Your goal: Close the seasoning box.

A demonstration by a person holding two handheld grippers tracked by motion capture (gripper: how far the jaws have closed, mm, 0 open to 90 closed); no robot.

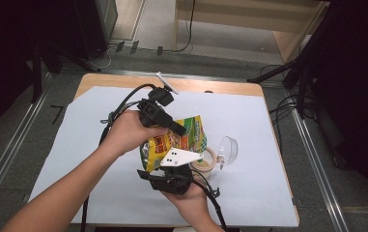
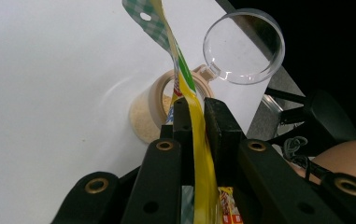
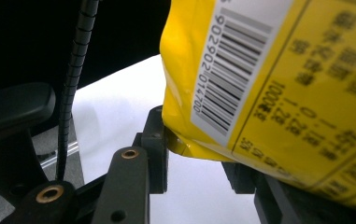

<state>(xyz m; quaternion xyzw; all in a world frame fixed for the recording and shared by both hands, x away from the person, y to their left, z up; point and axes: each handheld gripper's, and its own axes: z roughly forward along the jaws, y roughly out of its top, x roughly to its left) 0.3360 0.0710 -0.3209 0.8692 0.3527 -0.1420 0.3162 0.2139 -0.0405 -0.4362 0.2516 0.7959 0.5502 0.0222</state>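
Both hands hold a yellow snack bag (image 1: 174, 142) up over the middle of the desk (image 1: 249, 193), above and just left of an open jar (image 1: 205, 159) whose clear flip lid (image 1: 228, 149) stands back to the right. The left tongs (image 1: 180, 129) are clenched on the bag's far top edge; in the left gripper view the thin yellow film (image 2: 199, 154) runs straight up between the two black jaws, pinched flat, and the jar's mouth (image 2: 166, 100) with pale crumbs in it sits directly beyond the tip. The right tongs (image 1: 172, 180) grasp the bag's near bottom corner; the right gripper view has the barcoded back of the bag (image 3: 269, 93) lodged between the jaws, which stand wider because the pouch is fuller there.

The bag's long axis runs near-to-far, its far end tipped toward the jar. My judgement is that pouring depends on that far top edge coming over the jar mouth, which lies just right of and below the left tongs; the left hand is the nearer one to steer it, while the right lifts the bottom
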